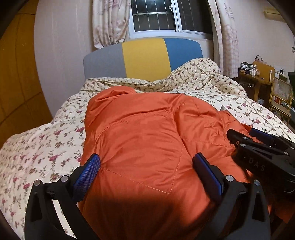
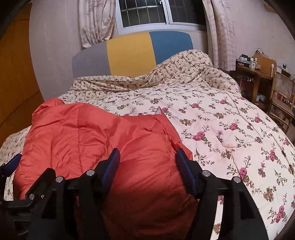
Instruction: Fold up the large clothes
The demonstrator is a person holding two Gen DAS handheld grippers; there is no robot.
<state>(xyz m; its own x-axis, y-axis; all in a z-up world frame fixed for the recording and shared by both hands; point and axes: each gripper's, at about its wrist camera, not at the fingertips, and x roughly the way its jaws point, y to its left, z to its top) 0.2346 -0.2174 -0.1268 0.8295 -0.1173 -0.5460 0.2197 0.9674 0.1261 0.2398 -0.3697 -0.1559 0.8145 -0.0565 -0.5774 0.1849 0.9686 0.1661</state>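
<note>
An orange quilted puffer jacket lies bunched on the floral bed quilt; it also shows in the right wrist view. My left gripper is open, its blue pads wide apart over the jacket's near part. My right gripper is open too, jaws straddling the jacket's right bulge, near its right edge. The right gripper also shows at the right of the left wrist view. The left gripper's tip shows at the left edge of the right wrist view.
The bed has a grey, yellow and blue headboard under a window with curtains. A wooden desk and chair stand to the right of the bed. A wooden wardrobe is at the left. Quilt lies bare to the jacket's right.
</note>
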